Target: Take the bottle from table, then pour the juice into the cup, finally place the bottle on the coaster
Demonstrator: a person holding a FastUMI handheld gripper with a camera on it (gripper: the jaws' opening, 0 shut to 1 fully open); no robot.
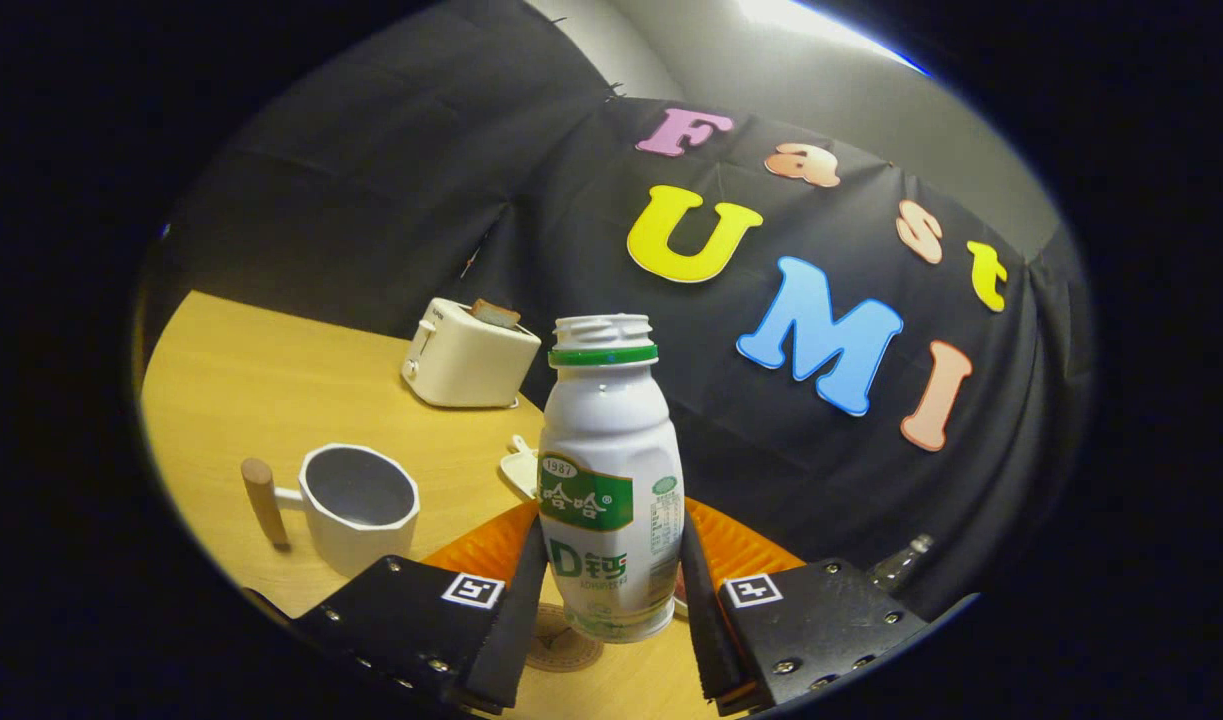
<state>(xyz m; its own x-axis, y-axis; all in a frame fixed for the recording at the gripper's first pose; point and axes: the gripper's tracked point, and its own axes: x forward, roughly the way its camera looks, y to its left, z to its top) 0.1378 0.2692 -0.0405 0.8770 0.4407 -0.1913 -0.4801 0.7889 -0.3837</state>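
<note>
Claw (611,610) mounts carry square coded tags; silver screws dot, seemingly, matte plates.

The bottle (611,480) is clamped upright between the gripper (611,590) fingers, above the coaster (561,640), near the cup (359,505).

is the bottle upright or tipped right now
Roughly upright. The bottle stands mouth-up between the jaws of the gripper, both pressing its sides, capless, not tilted toward the cup.
</note>
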